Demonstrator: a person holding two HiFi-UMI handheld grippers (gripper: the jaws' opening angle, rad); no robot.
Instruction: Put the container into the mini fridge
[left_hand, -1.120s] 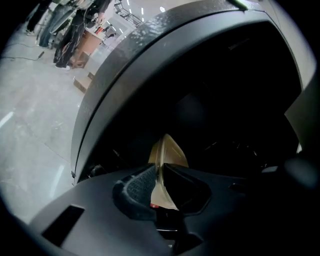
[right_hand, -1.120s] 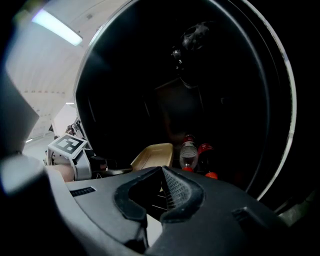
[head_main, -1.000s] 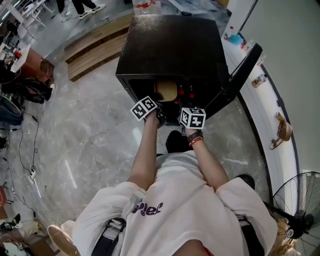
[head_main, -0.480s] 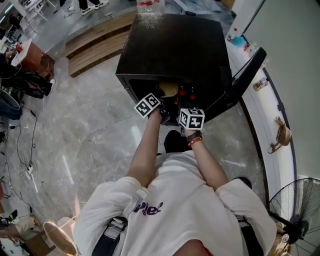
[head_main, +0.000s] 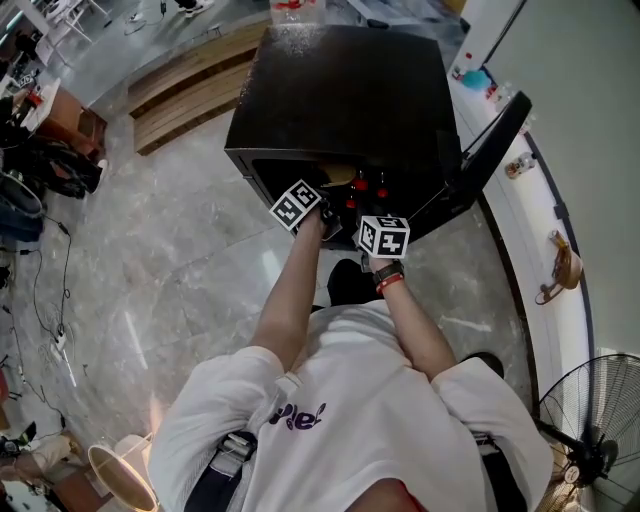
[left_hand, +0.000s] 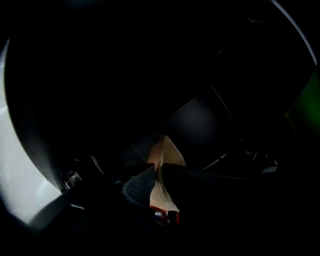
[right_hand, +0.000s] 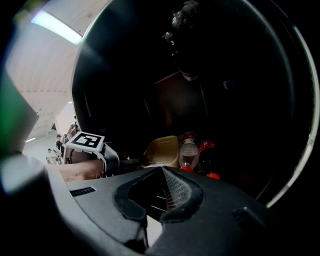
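The black mini fridge (head_main: 350, 90) stands on the floor with its door (head_main: 490, 140) swung open to the right. A tan container (head_main: 338, 176) sits just inside the opening, mostly hidden under the fridge's top. My left gripper (head_main: 322, 194) reaches into the dark interior and is shut on the container's thin edge (left_hand: 167, 152). My right gripper (head_main: 368, 212) hangs in front of the opening, shut and empty (right_hand: 162, 172). In the right gripper view the container (right_hand: 162, 150) rests beside red-capped bottles (right_hand: 189, 152) in the fridge.
Wooden boards (head_main: 190, 85) lie on the marble floor to the fridge's left. A white ledge (head_main: 530, 220) with small items runs along the right wall. A fan (head_main: 600, 410) stands at the lower right. Cables (head_main: 60, 300) trail at the far left.
My left gripper has pushed forward into the fridge with the container, which now shows less below the fridge's top. The right gripper has barely moved.
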